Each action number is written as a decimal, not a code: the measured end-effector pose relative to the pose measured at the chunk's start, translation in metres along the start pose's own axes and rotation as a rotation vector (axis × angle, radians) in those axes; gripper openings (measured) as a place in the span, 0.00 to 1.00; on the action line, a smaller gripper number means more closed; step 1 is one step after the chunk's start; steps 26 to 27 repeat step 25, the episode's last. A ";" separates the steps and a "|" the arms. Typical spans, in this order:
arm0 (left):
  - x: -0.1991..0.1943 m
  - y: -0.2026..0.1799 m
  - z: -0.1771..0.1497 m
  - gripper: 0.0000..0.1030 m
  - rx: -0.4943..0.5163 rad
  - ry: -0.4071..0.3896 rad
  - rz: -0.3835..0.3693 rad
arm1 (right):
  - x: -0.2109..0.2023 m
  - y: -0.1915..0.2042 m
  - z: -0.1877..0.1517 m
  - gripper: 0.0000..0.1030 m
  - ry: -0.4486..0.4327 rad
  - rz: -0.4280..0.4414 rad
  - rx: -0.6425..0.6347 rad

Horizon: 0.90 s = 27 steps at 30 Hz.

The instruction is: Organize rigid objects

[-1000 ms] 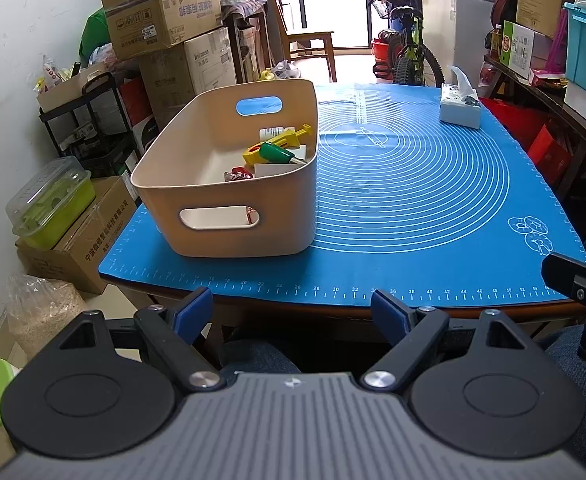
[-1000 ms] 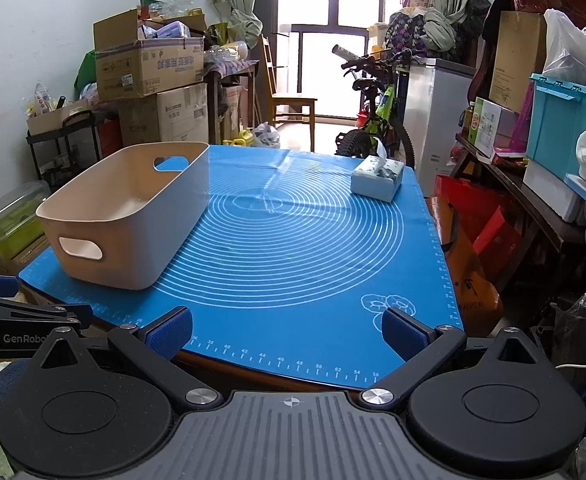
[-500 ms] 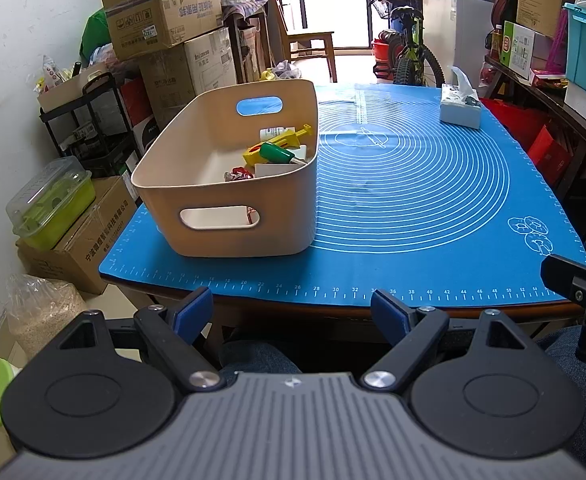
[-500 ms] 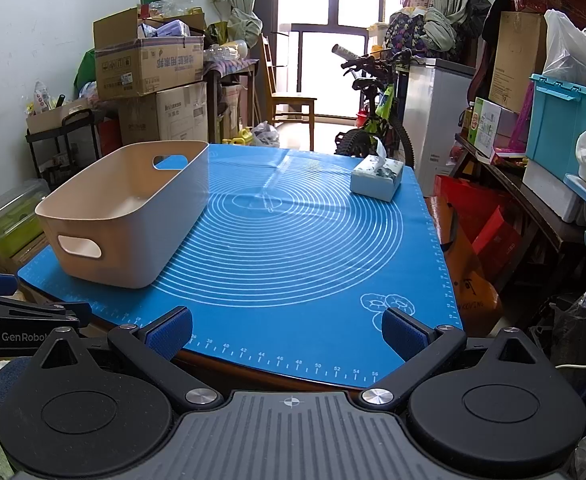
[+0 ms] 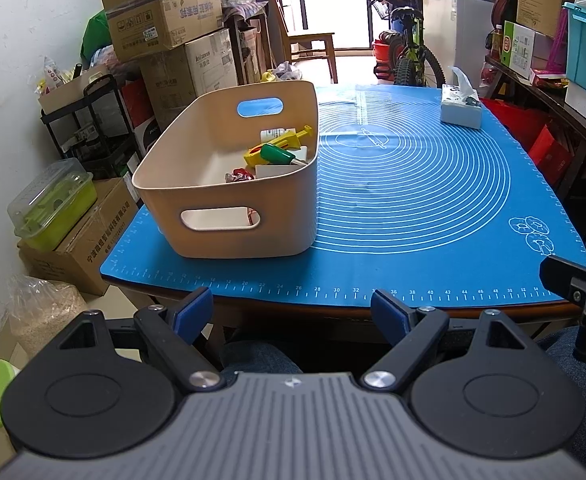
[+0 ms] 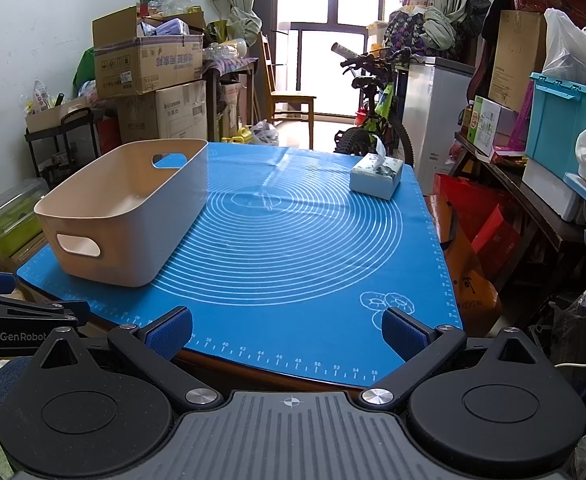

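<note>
Right wrist view: bin sits slightly lower and further left in frame than a second ago; right gripper drifts marginally. Left view unchanged.

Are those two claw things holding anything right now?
No. The left gripper and right gripper are both open and empty, short of the table; the small items lie in the beige bin.

A beige plastic bin with oval handle cutouts at both short ends stands upright on the blue mat at about 10 o'clock in the left wrist view, its long side running away from the camera. Inside, piled against the right-hand wall, lie a yellow toy tool, a green-handled piece, a small white bottle, a white card and a red-and-silver wrapped item.
</note>
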<state>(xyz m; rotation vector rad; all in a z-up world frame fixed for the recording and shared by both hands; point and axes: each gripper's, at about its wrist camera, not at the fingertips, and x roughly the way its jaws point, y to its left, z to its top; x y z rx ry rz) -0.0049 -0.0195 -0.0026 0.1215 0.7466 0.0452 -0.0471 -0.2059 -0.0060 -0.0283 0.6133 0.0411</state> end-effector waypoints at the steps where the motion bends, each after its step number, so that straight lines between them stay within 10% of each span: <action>1: 0.000 0.000 0.000 0.84 0.000 0.000 0.000 | 0.000 -0.001 -0.001 0.97 0.000 -0.001 0.001; 27: 0.000 0.000 0.000 0.84 0.012 -0.005 0.002 | -0.001 -0.003 -0.005 0.97 -0.001 -0.002 0.004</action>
